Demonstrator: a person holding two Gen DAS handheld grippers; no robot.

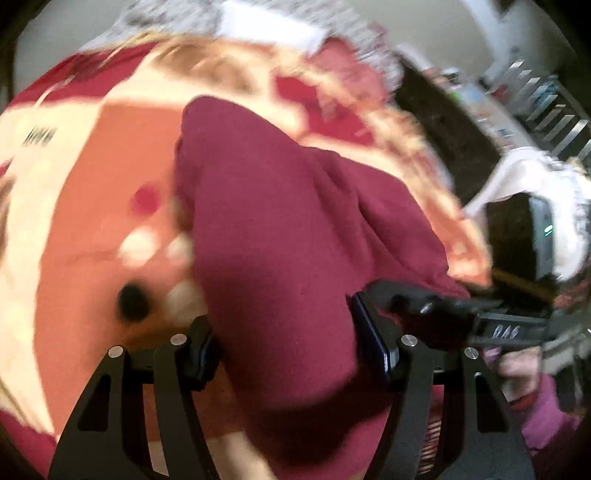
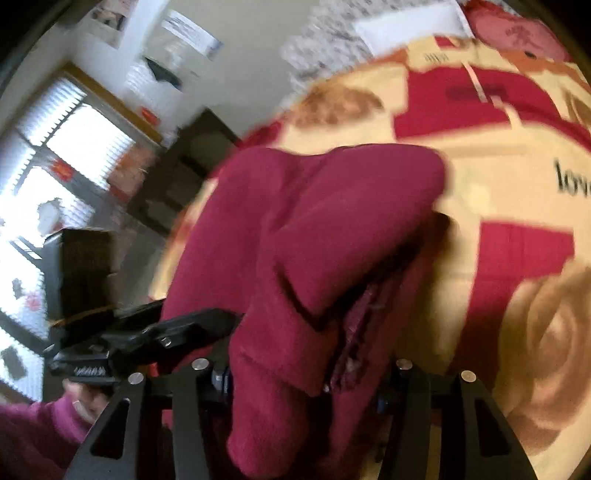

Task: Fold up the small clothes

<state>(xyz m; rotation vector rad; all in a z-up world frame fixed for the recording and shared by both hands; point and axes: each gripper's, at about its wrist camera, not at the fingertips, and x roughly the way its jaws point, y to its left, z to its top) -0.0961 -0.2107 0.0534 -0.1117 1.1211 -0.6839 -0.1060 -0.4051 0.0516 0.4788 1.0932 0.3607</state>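
A dark red fleece garment [image 1: 280, 229] hangs bunched above a bed with a red, cream and orange patterned blanket [image 1: 92, 206]. My left gripper [image 1: 288, 350] holds the garment's near edge between its fingers, with cloth filling the gap. My right gripper [image 2: 314, 376] also has the garment [image 2: 317, 236] draped thickly between its fingers. Each gripper shows in the other's view: the right one [image 1: 461, 314] beside the left, the left one [image 2: 147, 339] beside the right. Both views are motion-blurred.
The blanket [image 2: 517, 192] carries rose patterns and printed letters. A grey speckled pillow [image 1: 258, 22] lies at the bed's head. Dark furniture [image 2: 177, 184] and a bright window [image 2: 55, 166] stand beyond the bed's edge.
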